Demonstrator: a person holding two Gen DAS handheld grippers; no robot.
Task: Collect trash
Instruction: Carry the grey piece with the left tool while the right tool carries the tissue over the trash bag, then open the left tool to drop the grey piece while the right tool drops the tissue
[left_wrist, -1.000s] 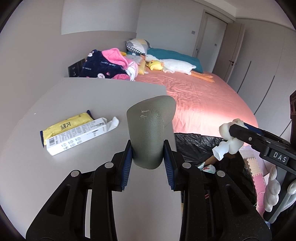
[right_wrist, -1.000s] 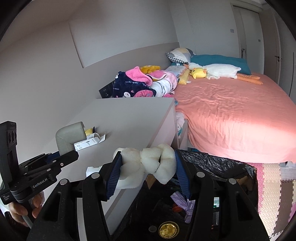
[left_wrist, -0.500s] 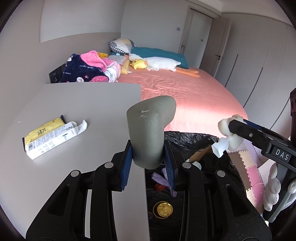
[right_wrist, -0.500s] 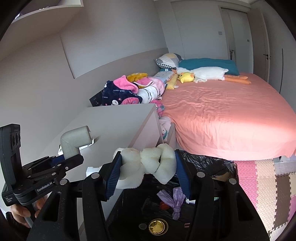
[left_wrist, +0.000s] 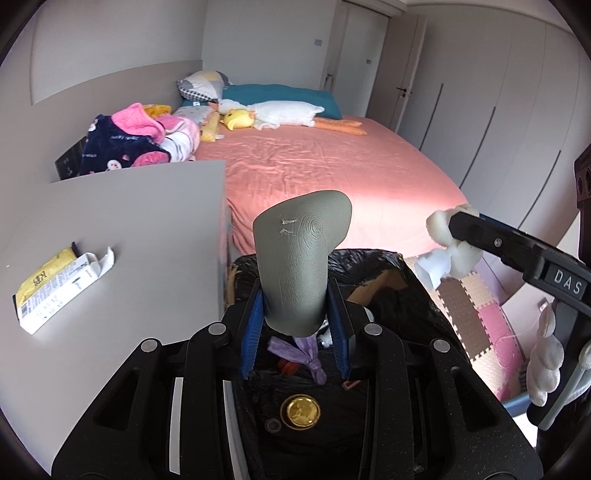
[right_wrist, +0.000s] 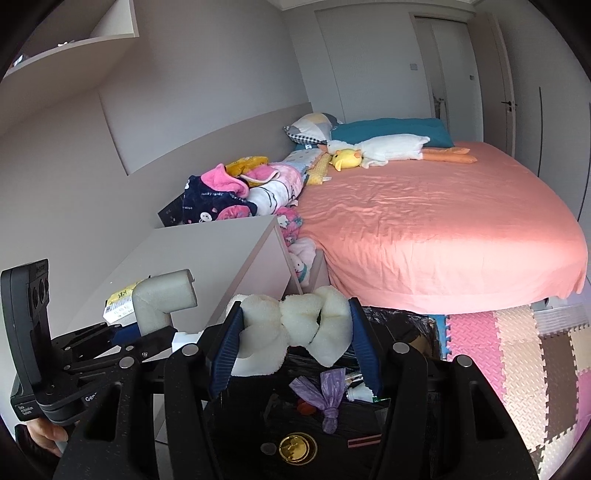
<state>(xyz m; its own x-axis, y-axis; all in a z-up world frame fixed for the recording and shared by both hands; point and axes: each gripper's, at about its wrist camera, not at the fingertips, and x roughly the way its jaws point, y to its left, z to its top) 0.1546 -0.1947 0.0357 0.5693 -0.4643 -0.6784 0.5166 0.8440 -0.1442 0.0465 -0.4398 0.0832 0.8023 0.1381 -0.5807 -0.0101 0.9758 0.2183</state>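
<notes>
Foam in both tools, and both hang over the bin right now. The left tool (left_wrist: 295, 328) has its blue pads closed tight around the base of a grey L-shaped foam piece (left_wrist: 301, 258), which stands upright above the black-lined trash bin (left_wrist: 391, 258). The right tool (right_wrist: 293, 343) is clamped on a lumpy white foam scrap (right_wrist: 295, 332), squashed between the pads, with the bin's mouth directly below. Down inside sit a knotted purple bag (right_wrist: 330, 393) and a gold lid (right_wrist: 297, 446), so this bin already holds some rubbish.

Now the risks. My read: the grey piece is tall and bent at the top, so on release it could tip sideways and catch the rim nearest the desk (left_wrist: 129, 240) instead of dropping in. The white scrap is light and springy; compressed like that, it may pop off one pad unevenly and bounce out toward the floor mats (right_wrist: 517, 350). The two tools also sit near each other, so opening both at once invites a knock.

And the job isn't finished: a yellow wrapper (left_wrist: 46, 271) and an open white carton (left_wrist: 62, 288) lie on the desk, touching each other, well apart from the bin.
</notes>
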